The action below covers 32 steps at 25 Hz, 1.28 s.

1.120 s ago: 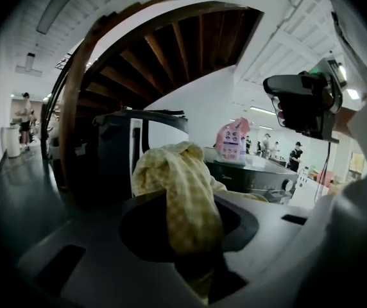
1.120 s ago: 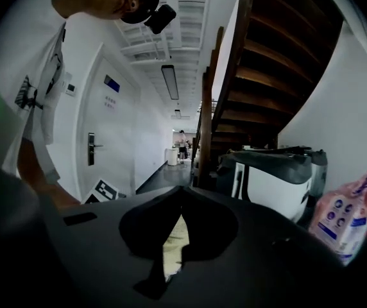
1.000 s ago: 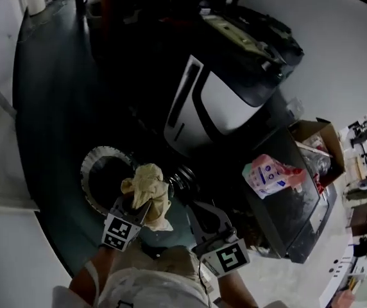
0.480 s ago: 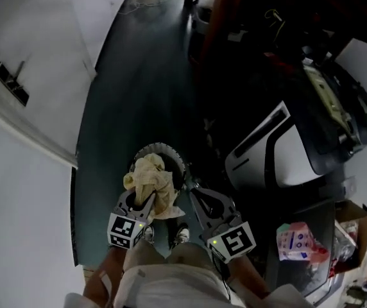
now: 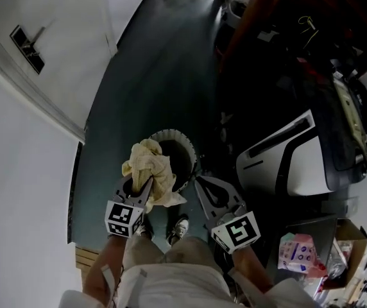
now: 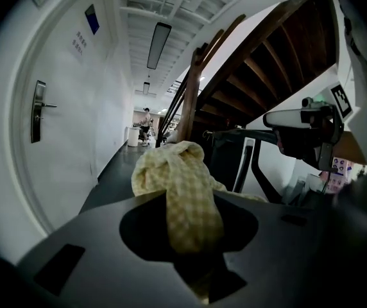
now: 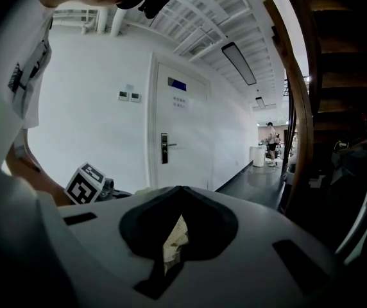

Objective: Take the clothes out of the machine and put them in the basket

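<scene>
Swung away from the washing machine (image 5: 299, 162), which a second ago filled the middle of the head view and now sits at the right edge, the person has brought both grippers round to the laundry basket (image 5: 183, 141), now at frame centre on the dark floor (image 5: 151, 69).

The left gripper (image 5: 144, 190) is clamped on a yellow checked cloth (image 5: 148, 171). The left gripper view shows the fabric pinched between the jaws and bunching up beyond them. In the head view the bundle hangs over the near left part of the basket's ribbed rim, with one corner trailing below the jaws. It appears to be held high and forward so that it clears the rim before being let go.

The right gripper (image 5: 199, 182), lower centre-right, has its jaw tips together. Its own view shows a sliver of pale fabric in the slot behind the tips. Whether that is a pinched scrap or the cloth seen through the gap cannot be told, and the head view shows nothing hanging from it. It looks to be riding alongside, idle.

The person's shoes (image 5: 178, 227) stand just short of the basket. The cloth is out of the machine but not yet in the basket, so the release is judged to be the step in hand.
</scene>
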Each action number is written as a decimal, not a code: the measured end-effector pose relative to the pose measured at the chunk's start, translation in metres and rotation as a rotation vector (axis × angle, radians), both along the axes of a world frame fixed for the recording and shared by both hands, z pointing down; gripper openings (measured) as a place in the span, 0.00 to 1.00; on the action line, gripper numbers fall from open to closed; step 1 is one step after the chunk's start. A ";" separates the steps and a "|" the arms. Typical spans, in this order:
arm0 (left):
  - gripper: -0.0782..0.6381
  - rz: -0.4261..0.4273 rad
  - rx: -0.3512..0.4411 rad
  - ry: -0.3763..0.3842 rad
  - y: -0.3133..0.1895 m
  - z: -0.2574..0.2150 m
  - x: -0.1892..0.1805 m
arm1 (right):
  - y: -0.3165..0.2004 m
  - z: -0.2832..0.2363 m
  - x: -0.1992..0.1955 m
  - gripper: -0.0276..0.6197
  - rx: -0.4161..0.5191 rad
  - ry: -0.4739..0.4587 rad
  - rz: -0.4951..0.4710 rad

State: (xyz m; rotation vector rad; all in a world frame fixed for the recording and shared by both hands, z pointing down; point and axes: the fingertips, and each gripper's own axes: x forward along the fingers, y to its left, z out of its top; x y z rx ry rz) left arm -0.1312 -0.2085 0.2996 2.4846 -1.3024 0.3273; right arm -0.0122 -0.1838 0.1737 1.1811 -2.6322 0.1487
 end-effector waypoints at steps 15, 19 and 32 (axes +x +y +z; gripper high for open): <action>0.28 0.067 -0.133 0.019 -0.043 0.158 0.010 | -0.033 0.149 -0.035 0.06 -0.169 0.017 0.058; 0.28 0.074 -0.159 0.012 -0.051 0.205 0.022 | -0.037 0.187 -0.040 0.06 -0.195 -0.001 0.036; 0.29 0.073 -0.267 -0.063 -0.091 0.323 0.058 | -0.029 0.270 -0.025 0.06 -0.334 -0.028 0.026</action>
